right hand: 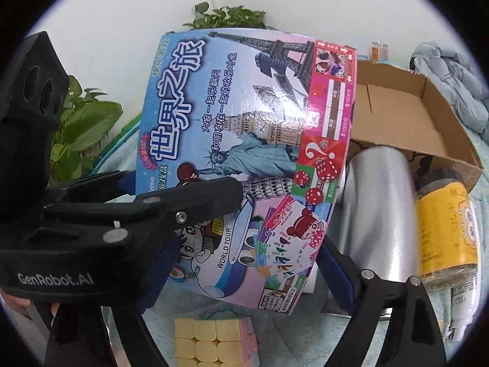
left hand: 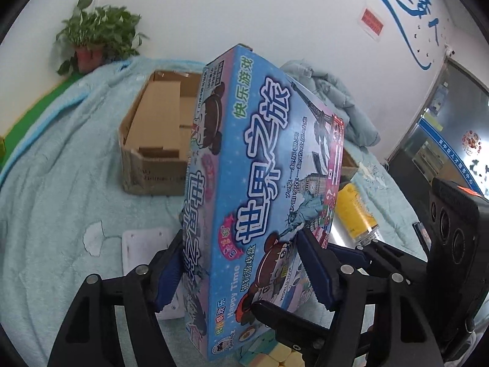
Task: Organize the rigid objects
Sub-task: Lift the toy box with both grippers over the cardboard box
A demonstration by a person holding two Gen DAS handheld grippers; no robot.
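A blue board game box [left hand: 253,159] with Chinese letters is held on edge above the bed. My left gripper [left hand: 241,272] is shut on its lower end, blue pads on both faces. The box also fills the right wrist view [right hand: 244,153], where the left gripper [right hand: 183,211] clamps it from the left. My right gripper [right hand: 244,275] is open around the box's lower edge; its right finger [right hand: 336,275] stands just off the box. An open cardboard box [left hand: 159,134] lies behind, also in the right wrist view [right hand: 412,116].
A pastel cube [right hand: 214,342], a silver cylinder [right hand: 376,208], a yellow-labelled jar [right hand: 446,223] and a white tube [right hand: 464,309] lie on the light blue blanket [left hand: 61,183]. A white flat item [left hand: 143,244] lies under the box. Potted plants [left hand: 97,36] stand by the wall.
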